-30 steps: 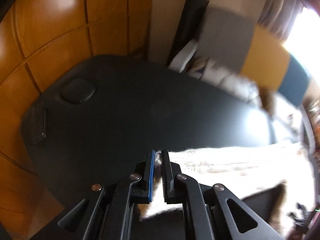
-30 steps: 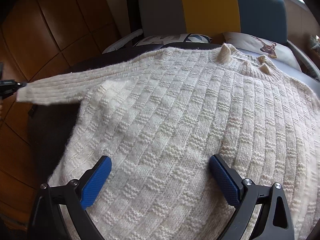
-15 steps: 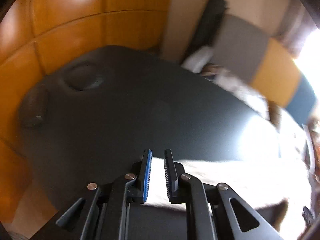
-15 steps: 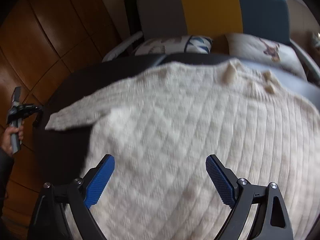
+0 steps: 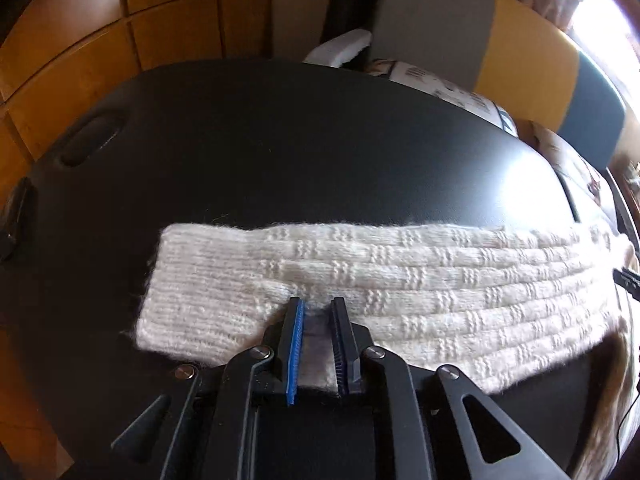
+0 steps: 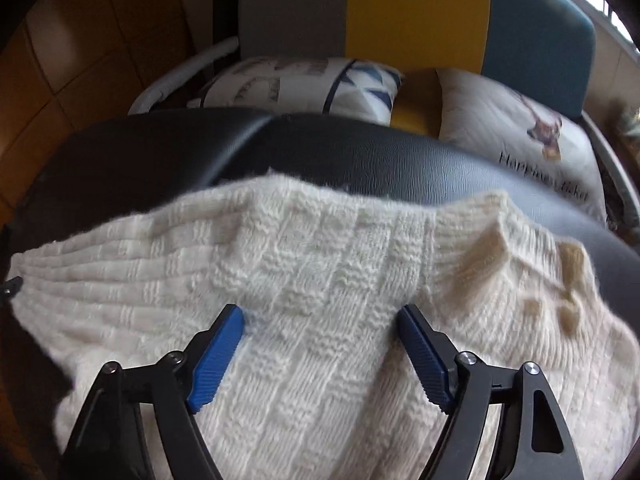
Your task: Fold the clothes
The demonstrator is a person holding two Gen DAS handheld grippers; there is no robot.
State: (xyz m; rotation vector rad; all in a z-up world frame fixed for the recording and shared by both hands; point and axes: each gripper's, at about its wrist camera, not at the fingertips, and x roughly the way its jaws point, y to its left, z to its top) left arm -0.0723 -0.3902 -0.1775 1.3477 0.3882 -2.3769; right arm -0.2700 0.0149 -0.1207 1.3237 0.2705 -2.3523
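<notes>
- Cream knitted sweater (image 6: pixel 320 280) with a basket-weave texture lies spread on the black padded leather table (image 6: pixel 360 152), collar end toward the far right.
- Its long sleeve (image 5: pixel 380 280) stretches flat across the dark tabletop in the left wrist view, cuff at the left end.
- Left gripper (image 5: pixel 317 308) sits at the sleeve's near edge, and its jaws are opening: a narrow gap, knit visible between the blue pads, neither pad pressing on it.
- Right gripper (image 6: pixel 320 318) hovers over the sweater's shoulder area, jaws wide but closing, with wool beneath and between them and nothing pinched.
- Behind the table: a grey, yellow and teal chair back (image 6: pixel 416 8), a white cushion with blue triangles (image 6: pixel 304 84) and a white printed pillow (image 6: pixel 520 136).
- Orange wooden panelling (image 5: pixel 80 52) on the left.
</notes>
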